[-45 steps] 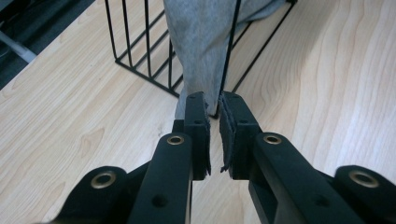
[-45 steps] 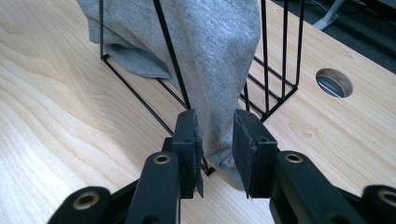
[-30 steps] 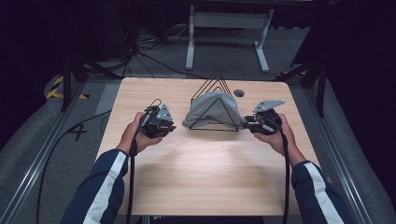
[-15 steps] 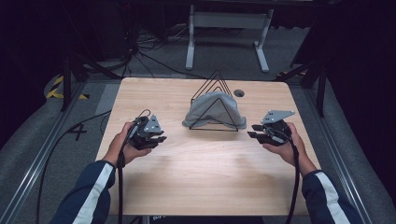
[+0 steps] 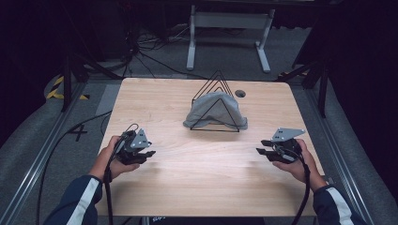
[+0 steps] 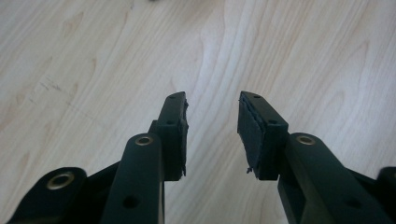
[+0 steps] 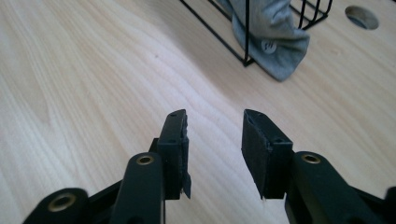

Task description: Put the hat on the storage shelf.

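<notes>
Left gripper [image 5: 149, 153] hovers over bare worktop [image 5: 206, 173], jaws apart and just been opening, nothing between them. Cloth [image 5: 213, 110], draped over rack [image 5: 217, 79], sits ahead between both grippers, well apart. Right gripper [image 5: 261, 152]: jaws likewise apart, just been opening, empty.

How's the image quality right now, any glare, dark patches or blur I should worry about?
High view: table evenly lit, a soft sheen near its front middle, surroundings nearly black; grey cloth on the wire rack reads clearly. Left gripper view: sharp wood grain, no glare. Right gripper view: cloth and table hole crisp, jaw bases slightly soft at the bottom edge.
</notes>
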`<state>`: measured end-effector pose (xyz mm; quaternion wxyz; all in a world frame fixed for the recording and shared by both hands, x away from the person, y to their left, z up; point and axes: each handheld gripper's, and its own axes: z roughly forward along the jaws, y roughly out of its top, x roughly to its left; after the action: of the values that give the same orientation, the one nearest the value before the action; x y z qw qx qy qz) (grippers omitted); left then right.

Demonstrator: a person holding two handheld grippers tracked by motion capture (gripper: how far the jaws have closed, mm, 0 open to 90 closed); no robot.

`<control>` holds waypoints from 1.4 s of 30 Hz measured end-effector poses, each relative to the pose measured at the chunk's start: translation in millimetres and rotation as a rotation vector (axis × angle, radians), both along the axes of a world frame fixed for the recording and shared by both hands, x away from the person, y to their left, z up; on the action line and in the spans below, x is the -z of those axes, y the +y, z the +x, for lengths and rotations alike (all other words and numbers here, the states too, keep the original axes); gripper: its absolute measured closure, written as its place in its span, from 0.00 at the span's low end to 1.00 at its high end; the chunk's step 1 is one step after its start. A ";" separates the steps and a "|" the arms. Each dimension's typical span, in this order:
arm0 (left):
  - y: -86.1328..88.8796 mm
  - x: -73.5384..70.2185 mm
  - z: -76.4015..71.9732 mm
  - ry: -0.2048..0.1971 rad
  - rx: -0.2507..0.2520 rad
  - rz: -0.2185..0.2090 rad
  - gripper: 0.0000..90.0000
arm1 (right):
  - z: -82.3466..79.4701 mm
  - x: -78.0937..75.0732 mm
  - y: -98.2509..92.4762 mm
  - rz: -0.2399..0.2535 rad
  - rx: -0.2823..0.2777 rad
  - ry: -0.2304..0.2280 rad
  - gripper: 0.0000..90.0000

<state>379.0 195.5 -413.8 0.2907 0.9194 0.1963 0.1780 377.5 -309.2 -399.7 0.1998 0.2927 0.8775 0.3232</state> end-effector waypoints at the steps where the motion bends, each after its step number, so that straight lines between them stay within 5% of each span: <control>1: 2.2 2.1 -2.1 0.001 0.000 -0.003 0.68 | -3.3 3.3 -3.5 -0.003 -0.002 -0.002 0.67; 8: 21.8 19.8 -17.0 0.030 -0.029 -0.023 0.63 | -20.4 20.0 -24.8 0.021 0.024 -0.007 0.59; 21: 48.9 56.1 -36.7 0.092 -0.085 -0.130 0.45 | -39.8 49.4 -51.0 0.086 0.090 0.022 0.44; 26: 64.2 66.8 -48.3 0.119 -0.139 -0.243 0.37 | -51.9 65.4 -66.1 0.141 0.144 0.046 0.39; 42: 65.0 69.3 -50.9 0.102 -0.207 -0.245 0.22 | -52.4 67.9 -70.5 0.150 0.217 0.031 0.29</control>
<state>328.1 260.5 -483.1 0.3702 0.8598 0.3246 0.1350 325.2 -379.7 -467.6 0.1975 0.4049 0.8170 0.3599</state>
